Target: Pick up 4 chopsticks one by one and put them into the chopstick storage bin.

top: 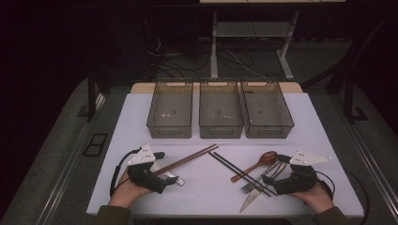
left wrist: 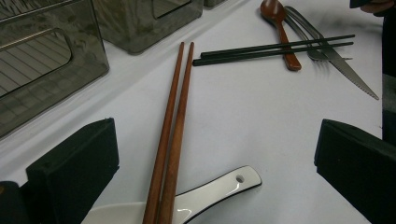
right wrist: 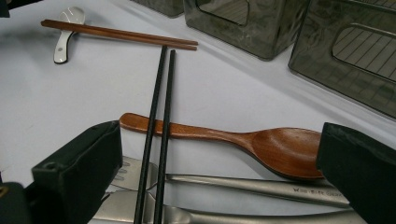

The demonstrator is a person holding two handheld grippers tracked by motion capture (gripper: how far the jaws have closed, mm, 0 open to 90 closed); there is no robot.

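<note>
1. The left tongs (top: 157,174) rest on the near left of the counter (top: 300,117), jaws spread wide and pinching nothing. In the left gripper view the brown chopsticks (left wrist: 172,135) run straight up the gap between the jaws.
2. The pair's near end lies across a white spoon (left wrist: 205,193). Its long axis slants away to the far right, toward the three grey bins (top: 220,110) at the far edge.
3. The right tongs (top: 271,180) sit near right, jaws likewise spread and empty. In the right gripper view the black chopsticks (right wrist: 156,135) pass between them, lying over the wooden spoon (right wrist: 261,147), the forks (top: 256,180) and the knife (top: 248,199).
4. Judgement: each hand is nearest its own pair. A closing pinch would cross each pair's axis, but the left tongs risk catching the white spoon underneath.
</note>
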